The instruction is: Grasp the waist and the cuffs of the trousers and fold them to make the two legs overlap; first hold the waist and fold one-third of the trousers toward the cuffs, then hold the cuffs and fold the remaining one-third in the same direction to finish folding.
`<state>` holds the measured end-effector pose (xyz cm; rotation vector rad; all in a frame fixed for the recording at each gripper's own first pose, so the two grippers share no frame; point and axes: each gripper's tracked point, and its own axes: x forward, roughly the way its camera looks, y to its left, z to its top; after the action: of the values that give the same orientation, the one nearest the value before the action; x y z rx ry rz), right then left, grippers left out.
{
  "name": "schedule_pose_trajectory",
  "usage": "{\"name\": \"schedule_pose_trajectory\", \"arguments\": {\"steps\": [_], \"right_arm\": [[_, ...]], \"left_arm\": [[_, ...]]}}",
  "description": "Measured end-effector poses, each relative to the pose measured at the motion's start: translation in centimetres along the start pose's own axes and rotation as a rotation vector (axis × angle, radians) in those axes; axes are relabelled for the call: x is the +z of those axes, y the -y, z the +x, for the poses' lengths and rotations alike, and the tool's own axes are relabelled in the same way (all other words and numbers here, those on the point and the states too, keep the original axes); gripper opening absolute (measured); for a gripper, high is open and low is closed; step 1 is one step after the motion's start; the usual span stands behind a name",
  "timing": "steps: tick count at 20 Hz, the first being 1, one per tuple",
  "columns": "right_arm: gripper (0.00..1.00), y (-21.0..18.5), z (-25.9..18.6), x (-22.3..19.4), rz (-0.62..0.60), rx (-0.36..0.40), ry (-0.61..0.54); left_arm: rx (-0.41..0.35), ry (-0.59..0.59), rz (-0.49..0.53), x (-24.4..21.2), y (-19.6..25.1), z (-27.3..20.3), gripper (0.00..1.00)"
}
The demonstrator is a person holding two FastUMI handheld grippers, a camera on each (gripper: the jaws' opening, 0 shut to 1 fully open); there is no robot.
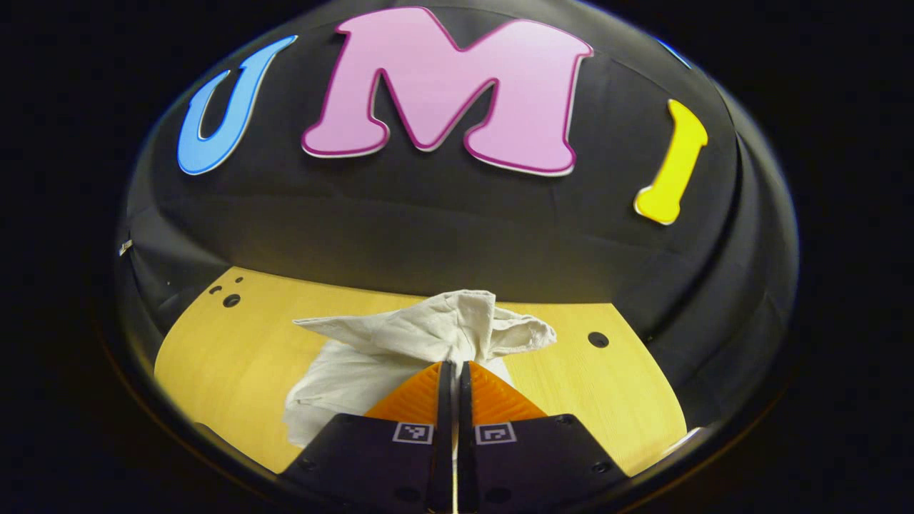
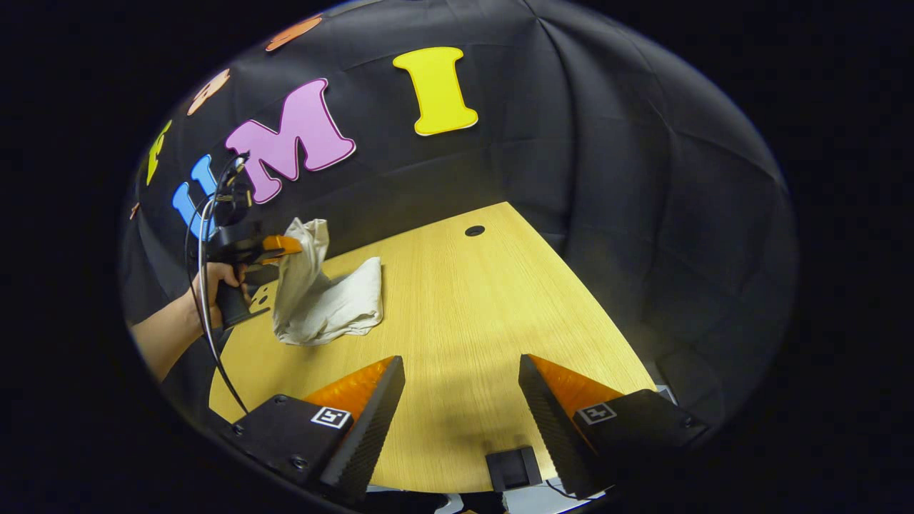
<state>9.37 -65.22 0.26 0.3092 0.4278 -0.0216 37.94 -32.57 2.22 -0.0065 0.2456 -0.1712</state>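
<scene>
In the left gripper view, the left gripper has its two fingers pressed together on a bunch of pale cloth: the trousers. The pinched part rises in a crumpled peak just beyond the fingertips, with one flap reaching out to the left and another to the right. The rest of the garment hangs down and lies in a heap on the wooden table below and to the left of the fingers. Dark round holes show in the tabletop on either side.

In the right gripper view, the right gripper has its fingers spread wide apart, nothing between them, above bare wooden table. A small dark block sits at the table's near edge between the fingers. Far off on the left, a hand holds the left gripper by its handle, with cables trailing down beside the forearm. That gripper's tips pinch the top of the trousers, lifted so the cloth hangs down to a loose pile resting on the table, well apart from the right gripper.
</scene>
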Motion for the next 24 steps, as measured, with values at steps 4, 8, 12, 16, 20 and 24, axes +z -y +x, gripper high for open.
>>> {"name": "schedule_pose_trajectory", "arguments": {"steps": [4, 8, 12, 16, 20, 24], "right_arm": [[0.99, 0.0, -0.2, -1.3, 0.010, 0.001, -0.014], [0.99, -1.2, -1.4, -1.9, 0.005, 0.004, -0.003], [0.98, -3.6, -2.5, -0.6, -0.037, 0.016, 0.039], [0.98, -6.3, -4.2, 1.3, -0.057, 0.032, 0.104], [0.99, -8.5, -6.8, 2.4, -0.082, 0.036, 0.177], [0.98, -10.0, -10.0, 2.8, -0.111, 0.024, 0.277]], "left_arm": [[-0.040, -0.042, 0.042, -2.4, 2.1, -0.1, 0.23], [-0.066, -0.017, 0.070, -3.1, 1.0, -3.5, 0.59], [-0.017, 0.056, 0.147, -3.0, -3.6, -10.1, 0.97], [0.014, 0.125, 0.141, -3.3, -7.7, -17.8, 0.98], [0.049, 0.207, 0.054, -3.0, -11.3, -25.3, 0.98], [0.091, 0.269, -0.023, -3.4, -14.8, -32.1, 0.97]]}}
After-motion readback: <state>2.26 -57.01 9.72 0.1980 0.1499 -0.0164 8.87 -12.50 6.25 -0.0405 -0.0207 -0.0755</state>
